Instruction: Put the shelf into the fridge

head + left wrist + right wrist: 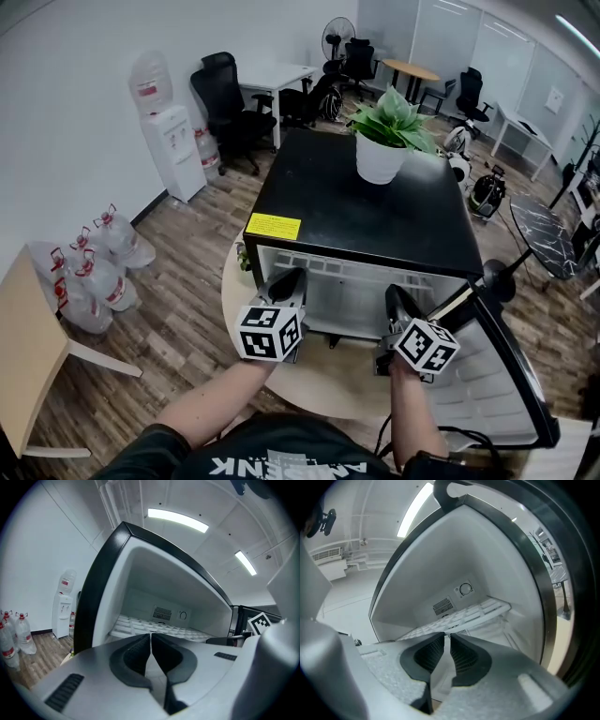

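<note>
The shelf (352, 281) is a single flat white grid of small rectangular cells. It lies inside the fridge (375, 211), roughly level, spanning the white cavity from side to side. Its front edge sits at the opening, and its rear reaches towards the back wall.

Two tools are seen at that front edge, side by side but apart. The left tool (296, 274) is at the shelf's left part and the right tool (392, 294) at its right part. In the left gripper view, the left tool (151, 636) is closed to a thin slit, with its dark ribbed pads pinched on the shelf (140, 626) rim at the tips. In the right gripper view, the right tool (447, 637) is closed on the front edge of the shelf (480, 612), and a slightly wider gap is kept between its pads. Each tool carries one cube with square black-and-white markers.

The fridge is one boxy unit, with a glossy black shell and a smooth white plastic lining. One slotted vent (162, 613) and one round dial (183, 615) are set in its back wall. Its door (511, 375) is swung open to the right. One yellow label (273, 226) is stuck on top, and one leafy plant in a white pot (380, 161) stands there. The fridge is borne by a round pale table (232, 286).
</note>
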Action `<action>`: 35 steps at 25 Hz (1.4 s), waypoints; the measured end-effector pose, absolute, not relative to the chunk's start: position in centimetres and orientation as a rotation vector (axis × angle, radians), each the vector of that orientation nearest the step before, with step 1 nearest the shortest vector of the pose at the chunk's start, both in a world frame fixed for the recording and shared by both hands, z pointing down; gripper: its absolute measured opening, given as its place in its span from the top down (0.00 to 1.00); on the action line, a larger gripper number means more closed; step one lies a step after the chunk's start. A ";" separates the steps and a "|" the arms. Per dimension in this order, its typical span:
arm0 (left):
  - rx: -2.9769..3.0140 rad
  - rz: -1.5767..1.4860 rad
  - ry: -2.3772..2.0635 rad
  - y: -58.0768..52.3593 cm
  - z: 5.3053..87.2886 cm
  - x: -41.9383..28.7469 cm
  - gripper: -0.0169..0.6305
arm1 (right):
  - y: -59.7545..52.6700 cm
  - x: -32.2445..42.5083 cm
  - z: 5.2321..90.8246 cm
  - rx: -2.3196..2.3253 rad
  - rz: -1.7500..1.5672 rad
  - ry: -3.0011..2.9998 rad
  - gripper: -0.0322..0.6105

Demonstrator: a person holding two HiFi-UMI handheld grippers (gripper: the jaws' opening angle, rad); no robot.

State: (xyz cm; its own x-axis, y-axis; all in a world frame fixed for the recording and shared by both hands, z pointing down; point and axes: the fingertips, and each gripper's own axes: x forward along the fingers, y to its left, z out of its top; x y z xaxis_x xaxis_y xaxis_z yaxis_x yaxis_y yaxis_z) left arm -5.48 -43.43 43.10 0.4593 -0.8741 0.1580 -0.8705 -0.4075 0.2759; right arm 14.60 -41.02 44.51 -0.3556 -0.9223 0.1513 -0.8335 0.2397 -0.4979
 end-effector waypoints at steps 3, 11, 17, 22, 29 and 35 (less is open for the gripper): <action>2.435 -0.038 -1.451 -42.7 42.5 -5.4 0.96 | -40.5 14.3 44.3 -1.730 -0.655 2.396 0.88; 2.534 -0.062 -1.356 -39.8 41.6 -5.7 0.97 | -37.3 13.1 41.8 -1.727 -0.452 2.510 0.88; 2.561 -0.122 -1.231 -37.9 39.9 -7.2 0.97 | -34.2 11.8 39.7 -1.688 -0.364 2.572 0.88; 2.635 -0.123 -1.174 -35.8 38.4 -8.3 0.97 | -31.5 11.4 37.7 -1.667 -0.307 2.575 0.88; 2.708 -0.166 -1.163 -33.5 35.2 -9.8 0.97 | -28.5 10.7 35.5 -1.688 -0.285 2.537 0.91; 2.778 -0.001 -1.286 -32.2 35.6 -9.2 0.97 | -26.9 11.3 35.2 -1.746 -0.291 2.488 0.94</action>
State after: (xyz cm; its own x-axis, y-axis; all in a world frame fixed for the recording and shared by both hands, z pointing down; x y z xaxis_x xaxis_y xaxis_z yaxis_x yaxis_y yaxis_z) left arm -9.24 -32.24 35.62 0.6474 -0.7614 0.0334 -0.7614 -0.6441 0.0733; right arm 11.27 -26.88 35.19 -0.3433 -0.9385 0.0369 -0.9216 0.3291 -0.2056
